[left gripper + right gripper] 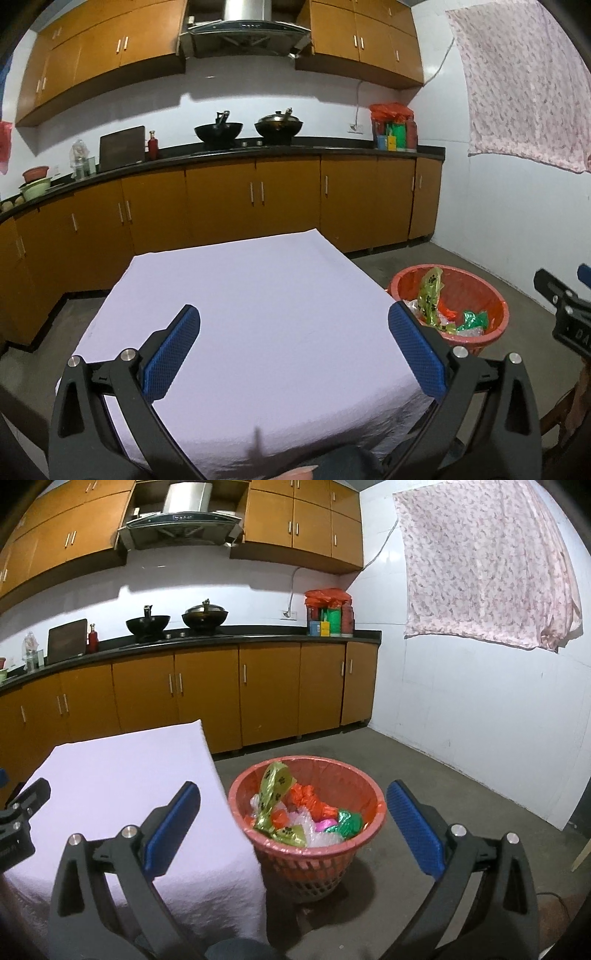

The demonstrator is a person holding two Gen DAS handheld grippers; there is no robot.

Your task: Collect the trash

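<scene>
Left wrist view: left gripper (293, 334) spread wide, empty, over the bare lilac-clothed tabletop (240, 295). Round red plastic mesh waste basket (495, 295) stands on the floor off the table's right edge, mouth up, long axis vertical.

Right wrist view: right gripper (293, 810) wide open, empty, above the basket. Green paw-print plastic bag (271, 786) sticks above the rim; a nudge could spill it, I judge.

We see the basket (306, 845) on the floor right of the table (122, 775), wrappers (295, 812) inside; counter (221, 637) behind.
</scene>
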